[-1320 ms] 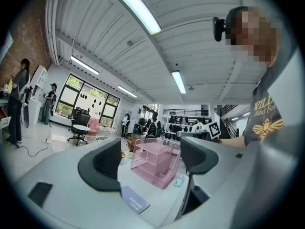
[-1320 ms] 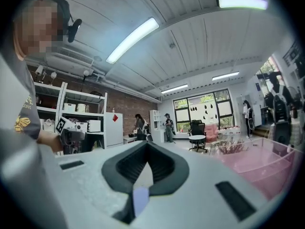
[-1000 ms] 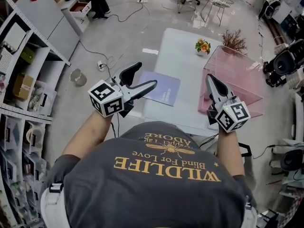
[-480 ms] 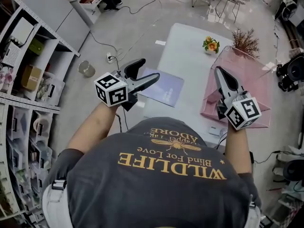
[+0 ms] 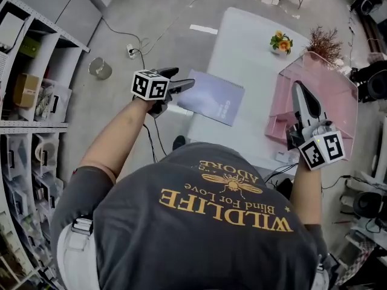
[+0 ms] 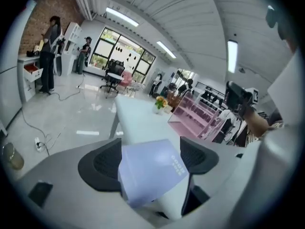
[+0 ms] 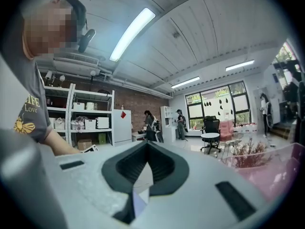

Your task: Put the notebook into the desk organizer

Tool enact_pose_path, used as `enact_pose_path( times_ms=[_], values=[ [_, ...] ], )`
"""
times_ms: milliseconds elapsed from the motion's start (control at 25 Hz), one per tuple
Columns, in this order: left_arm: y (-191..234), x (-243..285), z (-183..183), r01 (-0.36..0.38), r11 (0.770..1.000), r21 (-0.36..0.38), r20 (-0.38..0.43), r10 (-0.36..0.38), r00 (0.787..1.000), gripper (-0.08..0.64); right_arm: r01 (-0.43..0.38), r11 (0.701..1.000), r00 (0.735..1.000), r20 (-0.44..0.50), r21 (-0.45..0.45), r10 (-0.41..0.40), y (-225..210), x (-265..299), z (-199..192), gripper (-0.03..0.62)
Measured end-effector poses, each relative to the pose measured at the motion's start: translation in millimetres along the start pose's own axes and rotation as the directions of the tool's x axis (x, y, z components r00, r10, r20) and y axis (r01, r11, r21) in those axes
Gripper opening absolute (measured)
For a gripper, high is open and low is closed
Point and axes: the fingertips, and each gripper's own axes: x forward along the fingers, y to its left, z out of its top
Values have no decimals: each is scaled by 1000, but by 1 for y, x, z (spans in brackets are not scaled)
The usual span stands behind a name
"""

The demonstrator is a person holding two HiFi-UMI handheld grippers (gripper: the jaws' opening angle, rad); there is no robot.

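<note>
A lavender notebook (image 5: 211, 96) lies flat on the white table (image 5: 248, 47), overhanging its left edge. My left gripper (image 5: 184, 78) is at the notebook's left edge, open. In the left gripper view the notebook (image 6: 150, 173) lies between the two spread pads (image 6: 101, 163), and I cannot tell whether they touch it. The clear pink desk organizer (image 5: 317, 92) stands on the table's right side. My right gripper (image 5: 300, 88) hovers over the organizer's near part, shut and holding nothing. In the right gripper view its jaws (image 7: 147, 147) meet at the tips.
An orange flower pot (image 5: 280, 42) and a dried plant (image 5: 325, 40) stand at the table's far end. Shelving (image 5: 27, 77) runs along the left. Cables and a small jar (image 5: 100, 69) lie on the floor left of the table. Other people stand far off (image 6: 47, 51).
My left gripper has moved in level with the notebook's left edge, so the notebook now lies between its jaws. My right gripper has shifted slightly forward over the organizer.
</note>
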Motion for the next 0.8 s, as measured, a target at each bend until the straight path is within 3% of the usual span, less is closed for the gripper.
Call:
enact_pose_path(
  times_ms=[160,280,560,800],
  values=[
    [43,25,-49,-1,990,-138,-116,-15,993,388,2,1000,1000,-22,13,-2,0,23,-14,0],
    [57,41,-74,6,980,-199,-165,-39,985,392,-2,999,999,-40,33,3,-1,40,-31,0],
    [75,81,-97,79,940,-333,-187,-148,971,402,-37,997,998,-55,74,41,-1,82,-78,0],
    [72,106,-117,146,881,-450,-173,-246,954,403,-41,993,996,-80,108,50,-3,91,-103,0]
  ],
)
